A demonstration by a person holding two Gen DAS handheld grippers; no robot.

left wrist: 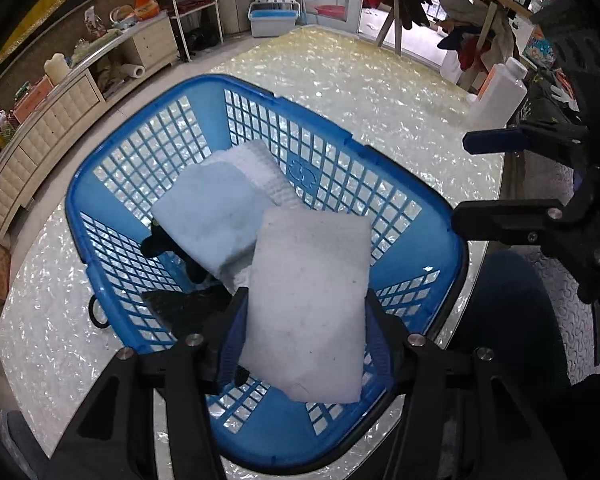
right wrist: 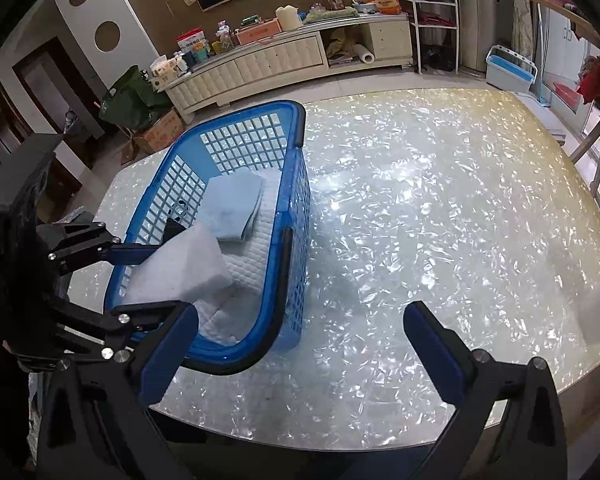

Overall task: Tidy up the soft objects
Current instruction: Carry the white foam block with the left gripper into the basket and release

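Foam pad (left wrist: 308, 304), white, rectangular, sits clamped in the left claw (left wrist: 306, 320), held above the near end of the blue basket (left wrist: 260, 84) on the desk (left wrist: 380, 92). Jaws press its two long edges near the lower half; the right wrist view shows the same pad (right wrist: 180, 268) pinched between the left claw's fingers over the basket (right wrist: 296, 120) rim. Looks light, squashy and springy; edges appear to dent slightly under the pads, so my read is it won't slip but can bow or pop out if squeezed at a corner. Best hold is mid-edge, across the short width, as now. Long axis runs away from the left camera toward the basket's far wall, pad tilted, far end higher. Already inside: folded light-blue towel (left wrist: 208, 216), white quilted cloth (left wrist: 260, 168) beneath it, something black (left wrist: 188, 304) at the bottom, can't tell what. Right claw (right wrist: 300, 340) is spread wide, empty, over bare desk (right wrist: 440, 200) just beside the basket. Likely step: lower and release the pad flat on the stack.
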